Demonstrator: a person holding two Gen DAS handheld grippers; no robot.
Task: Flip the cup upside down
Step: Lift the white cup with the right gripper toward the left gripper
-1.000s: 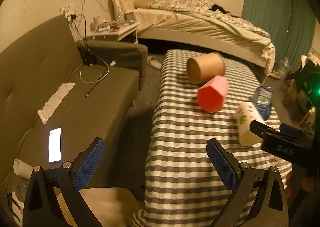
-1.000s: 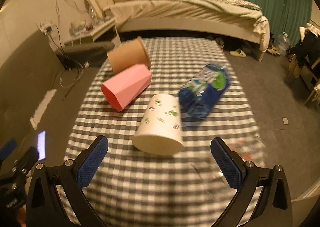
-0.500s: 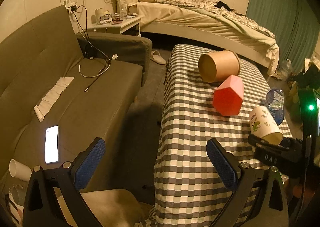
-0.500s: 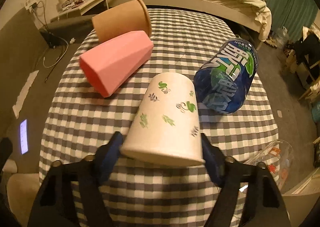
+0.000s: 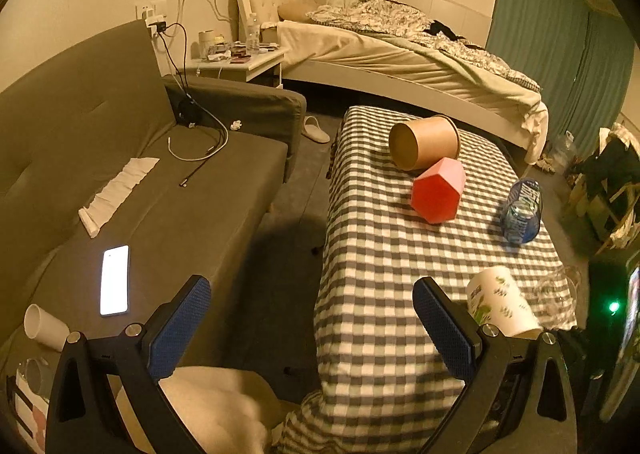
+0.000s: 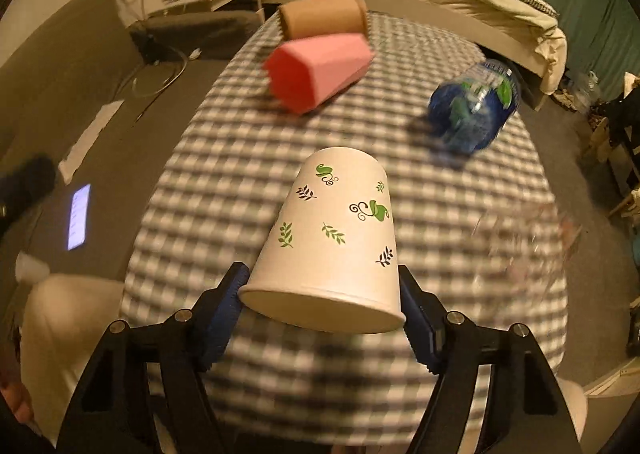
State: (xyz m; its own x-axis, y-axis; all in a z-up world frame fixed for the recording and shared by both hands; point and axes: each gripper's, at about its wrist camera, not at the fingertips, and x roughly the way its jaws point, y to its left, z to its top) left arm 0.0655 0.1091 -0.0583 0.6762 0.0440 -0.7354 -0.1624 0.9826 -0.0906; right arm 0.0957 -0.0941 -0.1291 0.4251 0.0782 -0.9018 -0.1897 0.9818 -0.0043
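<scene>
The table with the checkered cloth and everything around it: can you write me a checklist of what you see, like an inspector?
Surface: table under a grey-and-white checked cloth.
Job's things: white leaf-print paper cup, base pointing away, rim toward the camera, held above the cloth.
Clutter: brown paper cup and pink faceted cup lying on their sides, touching; blue bottle lying down; a clear glass near the table's right edge, blurred.
Grippers: right hand-held gripper shut on the paper cup near its rim; left hand-held gripper open, holding nothing.
Cables: loose cables on the sofa, running up to a wall socket.
Surroundings: grey sofa with a lit phone, bed, green curtain.
</scene>
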